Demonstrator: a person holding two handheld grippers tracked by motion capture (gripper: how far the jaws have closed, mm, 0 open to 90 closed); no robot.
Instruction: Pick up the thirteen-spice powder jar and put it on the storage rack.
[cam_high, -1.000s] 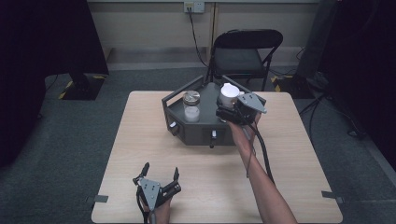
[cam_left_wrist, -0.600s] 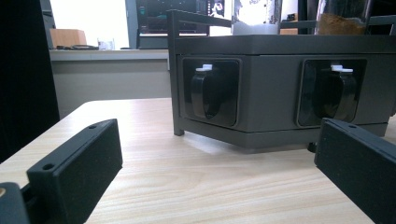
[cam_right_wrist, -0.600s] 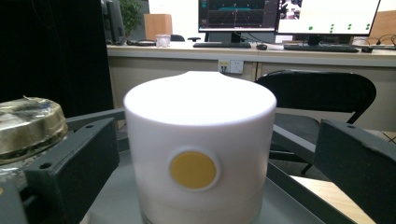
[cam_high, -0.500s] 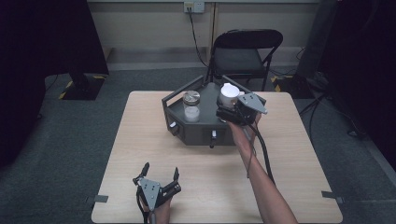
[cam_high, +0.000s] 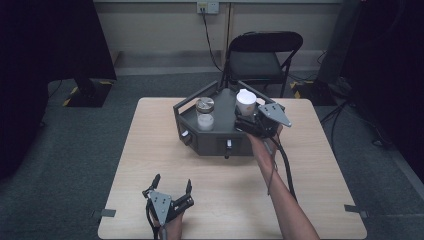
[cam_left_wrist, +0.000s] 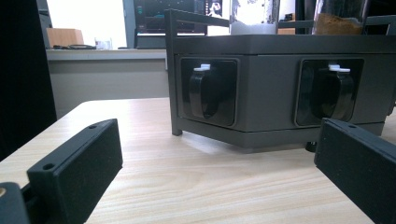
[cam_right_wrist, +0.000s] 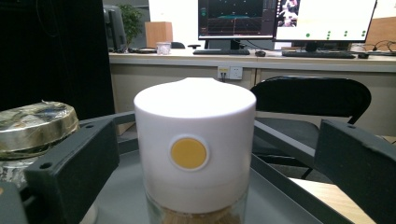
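White-capped jar (cam_right_wrist: 194, 149) hides its base behind right gripper (cam_high: 248, 124).

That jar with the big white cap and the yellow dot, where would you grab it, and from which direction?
Grip the white cap across its round sides, coming level from the person's side, as the right gripper is lined up now. The cap is a wide upright cylinder that stands above the rack's rail, while the glass below sits low in the rack. The open jaws look wide enough to straddle it.

A white-capped jar (cam_right_wrist: 195, 149) with a yellow dot and brown contents stands upright on the grey rack (cam_high: 220, 142).
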